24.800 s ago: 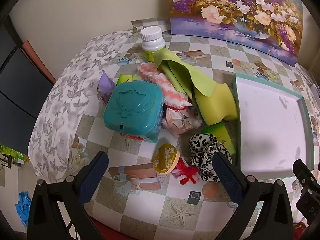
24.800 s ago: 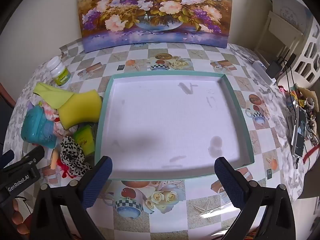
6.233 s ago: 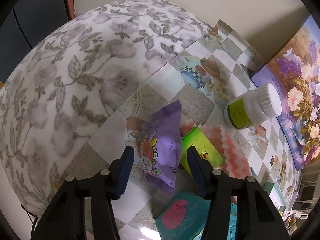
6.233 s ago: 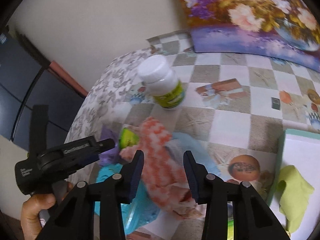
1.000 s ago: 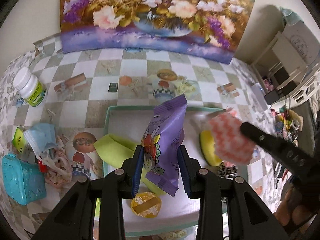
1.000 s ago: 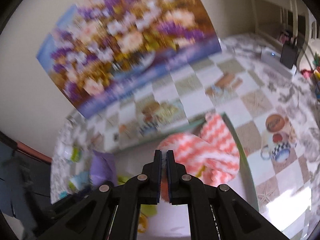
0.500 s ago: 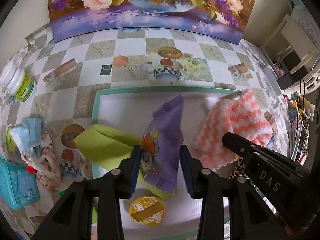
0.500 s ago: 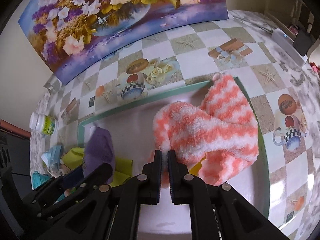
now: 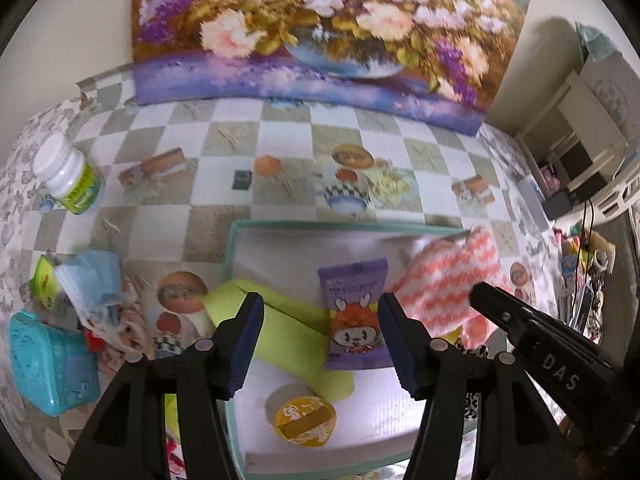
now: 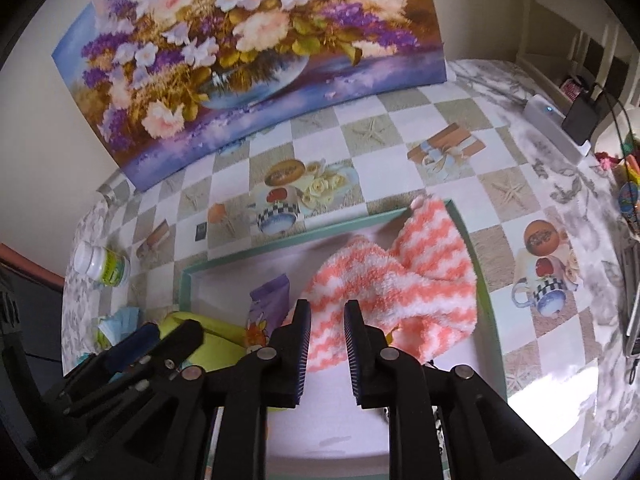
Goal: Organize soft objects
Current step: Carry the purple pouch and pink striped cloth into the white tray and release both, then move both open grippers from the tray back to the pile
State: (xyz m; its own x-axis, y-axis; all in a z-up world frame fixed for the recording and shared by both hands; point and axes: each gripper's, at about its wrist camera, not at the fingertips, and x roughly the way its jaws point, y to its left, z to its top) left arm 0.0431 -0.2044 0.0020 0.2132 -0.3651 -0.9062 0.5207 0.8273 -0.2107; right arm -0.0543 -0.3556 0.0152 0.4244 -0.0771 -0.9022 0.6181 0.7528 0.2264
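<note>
The left gripper (image 9: 320, 340) is being held over the tray (image 9: 230, 252), its jaws just opened and spread clear of the purple packet (image 9: 354, 316) lying inside. The right gripper (image 10: 326, 340), jaws just parted slightly, is being held above the striped sock (image 10: 400, 292), which is lying released in the tray's far right corner.

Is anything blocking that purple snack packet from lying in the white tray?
Nothing visible does. The purple snack packet already lies in the white tray, partly on a green cloth, between the left gripper's just-opened jaws, untouched.
</note>
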